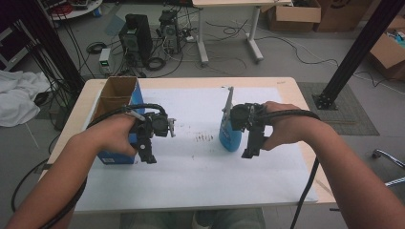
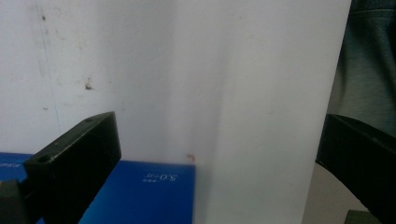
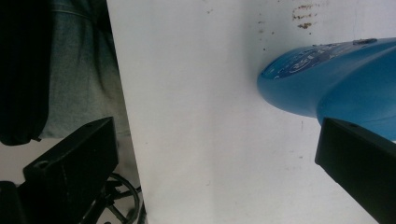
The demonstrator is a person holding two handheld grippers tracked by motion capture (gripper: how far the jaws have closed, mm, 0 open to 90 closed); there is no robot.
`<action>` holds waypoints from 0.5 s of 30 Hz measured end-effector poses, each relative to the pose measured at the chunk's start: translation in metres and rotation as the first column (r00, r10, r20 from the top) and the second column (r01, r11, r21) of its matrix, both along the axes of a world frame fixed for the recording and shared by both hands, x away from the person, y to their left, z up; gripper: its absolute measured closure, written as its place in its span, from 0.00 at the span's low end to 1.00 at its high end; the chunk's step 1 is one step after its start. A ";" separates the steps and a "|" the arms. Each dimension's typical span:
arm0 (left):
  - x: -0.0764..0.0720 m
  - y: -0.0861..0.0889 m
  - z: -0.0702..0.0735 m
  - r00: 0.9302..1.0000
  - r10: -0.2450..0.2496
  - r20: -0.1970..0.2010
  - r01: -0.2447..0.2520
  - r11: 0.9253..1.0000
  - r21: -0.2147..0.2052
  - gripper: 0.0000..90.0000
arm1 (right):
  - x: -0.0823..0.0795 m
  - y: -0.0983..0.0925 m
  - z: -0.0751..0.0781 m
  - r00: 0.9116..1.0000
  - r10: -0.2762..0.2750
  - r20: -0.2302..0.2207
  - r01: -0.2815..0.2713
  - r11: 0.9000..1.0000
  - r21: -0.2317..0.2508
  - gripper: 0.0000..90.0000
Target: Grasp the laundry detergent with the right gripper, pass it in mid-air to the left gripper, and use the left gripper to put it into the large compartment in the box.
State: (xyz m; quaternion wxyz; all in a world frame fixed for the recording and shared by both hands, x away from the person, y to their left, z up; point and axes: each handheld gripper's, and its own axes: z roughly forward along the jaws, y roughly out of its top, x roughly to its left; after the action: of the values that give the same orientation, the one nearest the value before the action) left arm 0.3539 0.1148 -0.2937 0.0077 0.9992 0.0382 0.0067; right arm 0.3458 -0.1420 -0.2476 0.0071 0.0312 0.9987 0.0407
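Note:
A blue spray bottle (image 1: 229, 136) with a grey nozzle stands upright on the white sheet (image 1: 200, 176), right of centre. An open blue cardboard box (image 1: 118, 89) stands at the table's left. My left gripper (image 1: 149, 156) hangs beside the box's near right corner, jaws pointing down. In the left gripper view my left gripper (image 2: 219, 140) is open, and the box's blue face (image 2: 140, 191) lies low between the jaws. My right gripper (image 1: 249, 151) is just right of the bottle. In the right gripper view my right gripper (image 3: 215, 140) is open, and the bottle (image 3: 322, 79) lies beside the right jaw.
Brown specks (image 1: 205, 138) mark the sheet between the two grippers. Behind the table are computer towers (image 1: 136, 38), loose cables and a desk's legs. A black post (image 1: 356, 52) stands at the right, and a white cloth (image 1: 19, 98) lies on the floor at left.

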 end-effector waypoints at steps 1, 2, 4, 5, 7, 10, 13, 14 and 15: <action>0.000 0.000 0.000 1.000 0.001 0.000 -0.001 1.000 -0.001 0.00 | 0.000 0.000 -0.001 1.000 0.001 0.002 -0.001 1.000 0.003 0.00; 0.000 0.000 -0.001 1.000 0.003 0.002 -0.003 1.000 -0.003 0.00 | -0.001 -0.001 -0.002 1.000 0.003 0.004 -0.003 1.000 0.014 0.00; 0.000 0.000 -0.001 1.000 0.007 0.000 -0.007 1.000 -0.004 0.00 | -0.003 -0.002 -0.003 1.000 0.003 0.016 -0.004 0.999 0.045 0.00; 0.000 0.000 -0.002 1.000 0.008 0.000 -0.008 1.000 0.005 0.00 | -0.004 -0.003 -0.003 1.000 0.006 0.024 -0.007 0.998 0.065 0.00; 0.000 0.000 -0.003 1.000 0.009 0.011 -0.009 1.000 0.020 0.00 | -0.007 -0.005 -0.001 1.000 0.006 0.030 -0.010 0.990 0.137 0.00; -0.001 0.000 -0.001 1.000 0.006 0.009 -0.006 1.000 0.014 0.00 | -0.010 -0.012 0.002 0.999 -0.022 0.048 0.008 0.963 0.269 0.00; -0.002 0.000 0.001 1.000 0.002 0.015 -0.002 1.000 0.010 0.00 | -0.016 -0.022 0.000 0.997 -0.060 0.049 0.035 0.913 0.406 0.00; -0.002 0.001 0.002 1.000 -0.001 0.021 0.001 1.000 0.008 0.00 | -0.017 -0.024 -0.001 0.996 -0.072 0.052 0.042 0.897 0.440 0.00; -0.002 0.001 0.003 1.000 0.000 0.027 0.000 1.000 0.008 0.00 | -0.020 -0.029 -0.004 0.993 -0.104 0.062 0.061 0.872 0.486 0.00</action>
State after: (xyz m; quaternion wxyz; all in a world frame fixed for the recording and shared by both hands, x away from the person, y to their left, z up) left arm 0.3521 0.1158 -0.2909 0.0041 0.9991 0.0381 0.0203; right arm 0.3259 -0.1707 -0.2517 0.0437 0.0727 0.9533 0.2898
